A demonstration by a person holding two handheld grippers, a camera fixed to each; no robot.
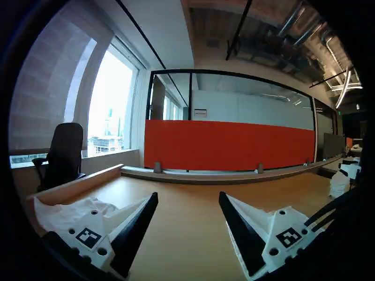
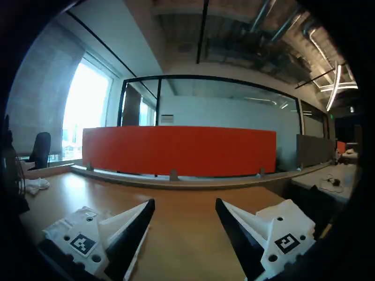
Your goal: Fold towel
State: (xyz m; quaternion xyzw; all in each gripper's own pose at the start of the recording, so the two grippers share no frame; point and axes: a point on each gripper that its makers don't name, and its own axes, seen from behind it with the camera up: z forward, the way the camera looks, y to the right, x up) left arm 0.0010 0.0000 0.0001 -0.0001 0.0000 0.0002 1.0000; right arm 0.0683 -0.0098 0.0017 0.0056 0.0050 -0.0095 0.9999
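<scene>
Long light-wood desk [image 1: 187,225] backed by an orange partition panel [image 1: 225,145]. Crumpled white towel [image 1: 63,213] bunched at the desk's left edge, outside the left gripper's [image 1: 187,194] left finger; its long axis and heading cannot be told. Left gripper and right gripper [image 2: 184,201] fingers spread apart, grasping nothing.

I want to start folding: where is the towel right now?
In the left gripper view the white towel lies bunched at lower left on the table, below the black chair; the right gripper view shows it far left.
</scene>
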